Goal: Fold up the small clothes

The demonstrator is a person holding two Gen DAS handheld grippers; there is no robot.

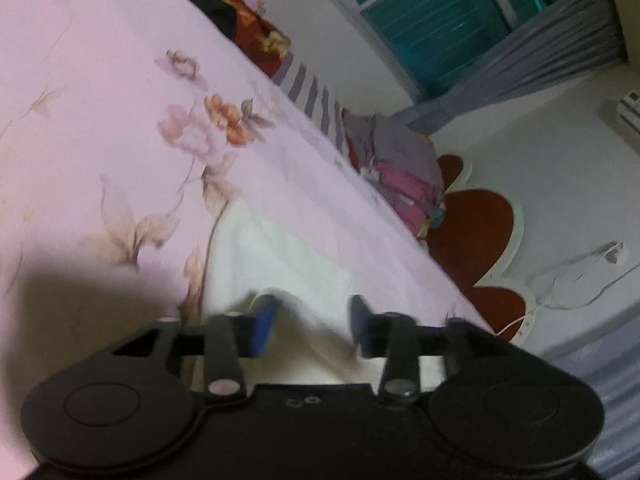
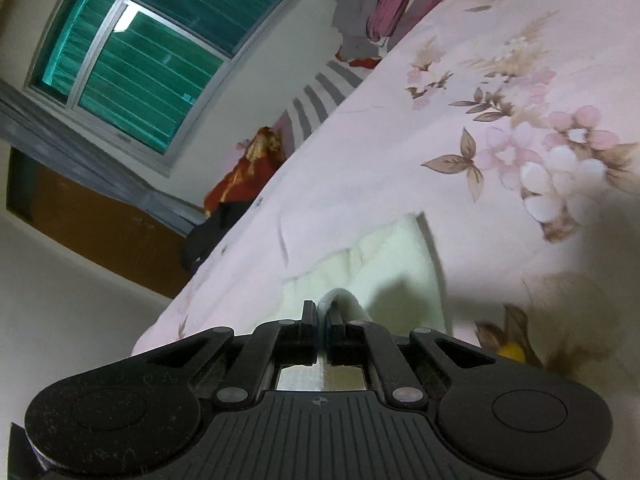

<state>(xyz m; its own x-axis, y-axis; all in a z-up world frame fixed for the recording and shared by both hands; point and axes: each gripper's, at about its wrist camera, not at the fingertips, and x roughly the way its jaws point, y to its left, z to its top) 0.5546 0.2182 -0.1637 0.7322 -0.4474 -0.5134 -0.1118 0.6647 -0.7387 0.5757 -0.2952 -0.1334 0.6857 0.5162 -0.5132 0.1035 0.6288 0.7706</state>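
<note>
Angling down at the bedsheet (image 1: 100,60), right tongs (image 2: 322,322) pinch the cream cloth (image 2: 384,256); left tongs (image 1: 314,320) gape.

Room light soft, a bit dim. Left picture smeared by motion; left gripper (image 1: 312,326) fuzzy. Right picture sharper. Dark shadows on bedsheet (image 2: 460,92). Window (image 2: 132,60) dark green. Edges bend.

Your small cloth (image 2: 384,256) lies on the bed sheet (image 2: 500,60), just ahead of both grippers; behind it, along the bed's far edge under the window (image 2: 132,60), sits a clothes pile (image 1: 400,168)
</note>
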